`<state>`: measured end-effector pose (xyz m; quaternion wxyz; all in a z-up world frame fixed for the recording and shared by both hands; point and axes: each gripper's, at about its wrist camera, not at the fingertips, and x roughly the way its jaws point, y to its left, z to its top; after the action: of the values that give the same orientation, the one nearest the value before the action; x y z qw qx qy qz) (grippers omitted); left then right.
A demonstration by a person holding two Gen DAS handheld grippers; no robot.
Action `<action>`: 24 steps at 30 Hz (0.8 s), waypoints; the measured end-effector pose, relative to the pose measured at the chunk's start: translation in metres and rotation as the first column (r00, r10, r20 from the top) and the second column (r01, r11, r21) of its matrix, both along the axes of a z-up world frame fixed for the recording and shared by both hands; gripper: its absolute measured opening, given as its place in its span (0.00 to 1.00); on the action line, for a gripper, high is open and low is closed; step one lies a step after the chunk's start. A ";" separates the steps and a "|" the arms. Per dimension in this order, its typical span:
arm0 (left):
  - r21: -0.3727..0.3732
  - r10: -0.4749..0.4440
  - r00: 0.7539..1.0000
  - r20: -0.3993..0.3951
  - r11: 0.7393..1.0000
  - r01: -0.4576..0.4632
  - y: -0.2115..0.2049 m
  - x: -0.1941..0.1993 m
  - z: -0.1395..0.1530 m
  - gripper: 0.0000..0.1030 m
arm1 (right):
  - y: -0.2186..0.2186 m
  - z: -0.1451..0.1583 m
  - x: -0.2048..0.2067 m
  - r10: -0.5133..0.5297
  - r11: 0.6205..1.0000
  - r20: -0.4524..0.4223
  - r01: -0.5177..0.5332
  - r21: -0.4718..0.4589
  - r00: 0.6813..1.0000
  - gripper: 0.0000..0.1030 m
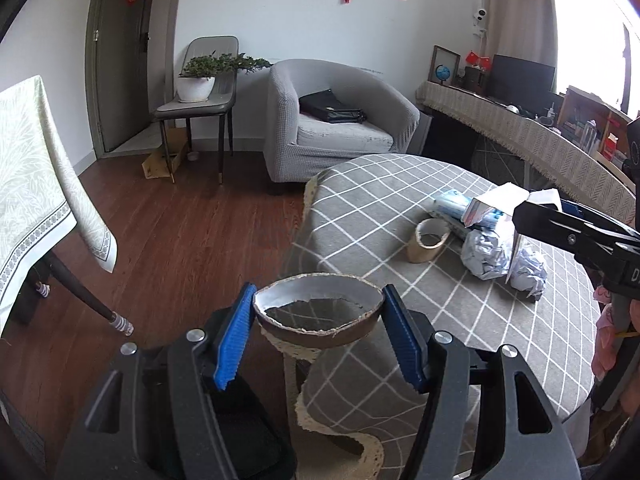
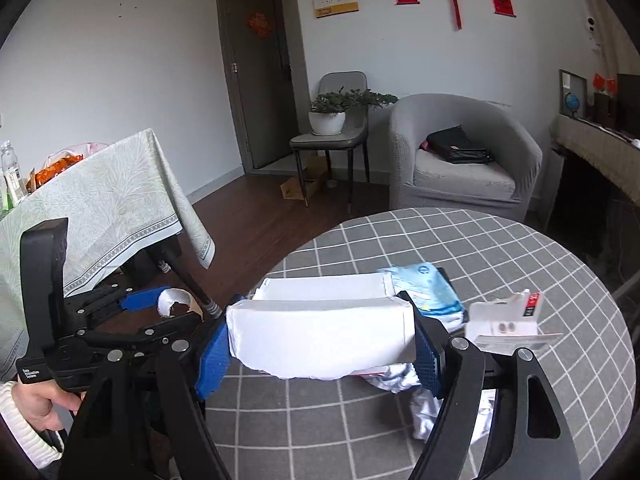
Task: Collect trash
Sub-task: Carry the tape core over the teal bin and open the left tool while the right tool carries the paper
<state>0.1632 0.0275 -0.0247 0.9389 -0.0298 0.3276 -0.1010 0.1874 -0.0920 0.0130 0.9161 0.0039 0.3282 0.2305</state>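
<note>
The round table [image 1: 400, 200] with its grey checked cloth fills the right. At six o'clock in the right wrist view, the right gripper [image 2: 320, 344] clamps a white box [image 2: 320, 336]. The left gripper [image 1: 318, 316] pinches a torn tape ring [image 1: 318, 312], at six o'clock over the table's edge.

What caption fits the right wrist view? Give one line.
Right gripper shut on a white box above the checked table.

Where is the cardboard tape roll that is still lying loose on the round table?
In the left wrist view, the tape roll stands on the checked tablecloth, right of centre, just left of the crumpled paper and below the blue-and-white packet.
</note>
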 end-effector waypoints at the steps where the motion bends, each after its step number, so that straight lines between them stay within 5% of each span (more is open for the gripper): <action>1: 0.005 0.011 1.000 -0.004 1.000 -0.011 0.007 0.000 -0.003 0.64 | 0.007 0.000 0.001 0.011 1.000 -0.001 -0.011 0.005 1.000 0.74; 15: 0.078 0.128 0.979 -0.160 0.990 -0.117 0.097 0.000 -0.058 0.64 | 0.110 -0.015 0.016 0.145 0.988 -0.058 -0.142 0.061 0.988 0.74; 24: 0.088 0.166 0.914 -0.370 0.986 -0.144 0.146 0.001 -0.125 0.64 | 0.166 -0.038 0.030 0.196 0.978 -0.137 -0.182 0.105 0.971 0.74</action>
<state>0.1641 0.1732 -0.1492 0.8643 -0.0469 0.5007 -0.0090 0.2171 0.0738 -0.0250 0.8621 0.0317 0.3827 0.3308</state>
